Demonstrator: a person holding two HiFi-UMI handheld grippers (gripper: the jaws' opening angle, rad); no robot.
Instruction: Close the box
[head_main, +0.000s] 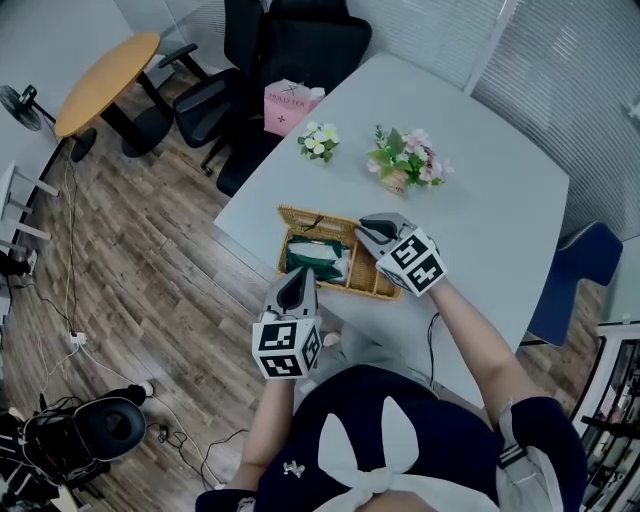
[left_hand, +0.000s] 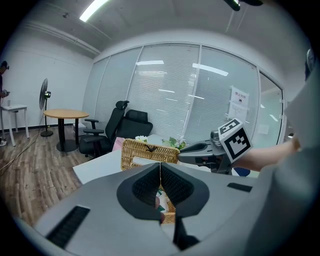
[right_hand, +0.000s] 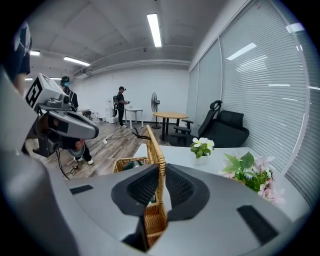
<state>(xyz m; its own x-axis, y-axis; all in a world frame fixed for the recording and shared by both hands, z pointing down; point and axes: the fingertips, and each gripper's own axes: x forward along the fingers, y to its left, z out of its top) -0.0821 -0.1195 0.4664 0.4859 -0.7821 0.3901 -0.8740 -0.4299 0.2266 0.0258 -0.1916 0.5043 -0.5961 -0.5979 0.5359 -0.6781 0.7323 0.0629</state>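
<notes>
The person leans over the table (head_main: 500, 190) with both forearms reaching forward and down. The right gripper (head_main: 364, 230) comes in from the right, its marker cube tipped up toward the person. It points at the right end of the wicker box (head_main: 372, 289). Its jaws are pinched onto the lid (right_hand: 155, 150), which stands upright on edge between the pads with a small black loop at its top. The left gripper (head_main: 297, 288) hangs at the near edge of the table, just short of the box, pointing at its front wall. Its jaws are pressed together with nothing between them.

The box sits near the table's front edge, directly in front of the person, open at the top. Inside lies a green packet (head_main: 305, 252) with something pale beside it — I cannot make out what. Farther back on the table stand two small bunches of flowers (head_main: 404, 158), well apart from the box.
</notes>
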